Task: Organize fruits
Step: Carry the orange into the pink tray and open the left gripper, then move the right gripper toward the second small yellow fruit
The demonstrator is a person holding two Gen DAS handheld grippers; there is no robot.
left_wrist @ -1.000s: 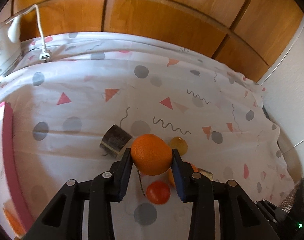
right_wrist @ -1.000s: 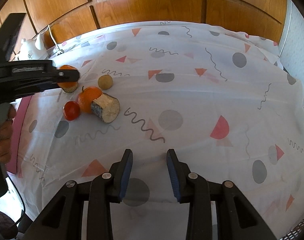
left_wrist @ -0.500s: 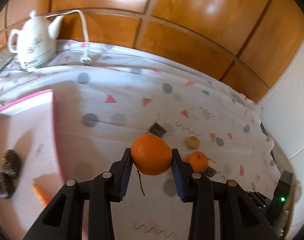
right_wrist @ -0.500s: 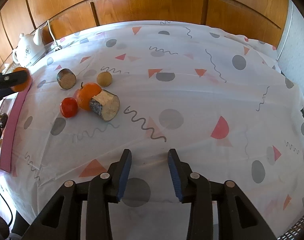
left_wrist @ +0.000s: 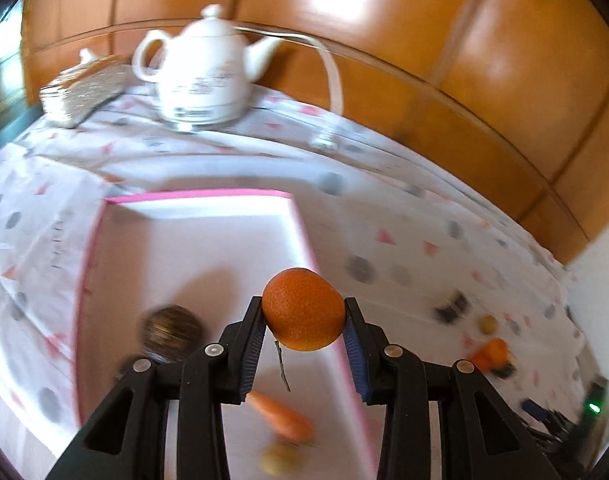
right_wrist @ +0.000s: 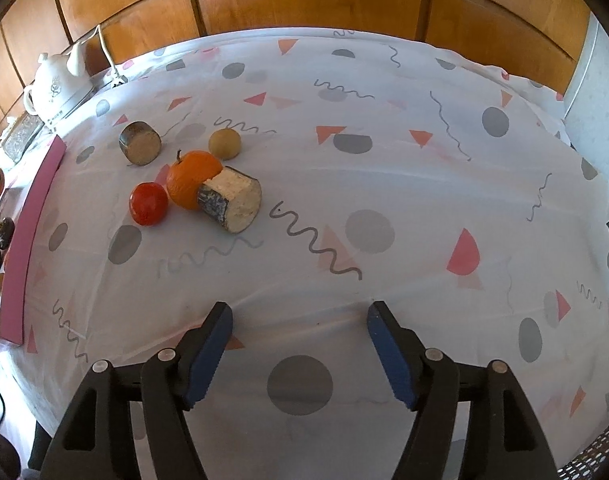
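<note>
My left gripper (left_wrist: 303,322) is shut on an orange (left_wrist: 303,309) and holds it in the air over the right rim of a pink-edged white tray (left_wrist: 192,216). In the tray lie a dark round fruit (left_wrist: 170,332), a carrot (left_wrist: 280,416) and a small yellowish piece (left_wrist: 278,458). My right gripper (right_wrist: 298,346) hovers low over the patterned cloth, its jaws opening with nothing between them. Ahead of it to the left sit a red tomato (right_wrist: 148,203), a stemmed orange (right_wrist: 192,178) and a small yellow fruit (right_wrist: 224,143).
Two log-like wooden cylinders (right_wrist: 232,199) (right_wrist: 140,142) lie among the fruit. A white teapot (left_wrist: 202,76) with a cord (left_wrist: 332,80) and a woven basket (left_wrist: 84,90) stand at the table's back left, against wooden panels. The tray's pink edge (right_wrist: 26,240) runs along the right wrist view's left side.
My left gripper carried the orange leftward from above the fruit pile to over the tray. My right gripper stayed put and its jaws spread much wider.
</note>
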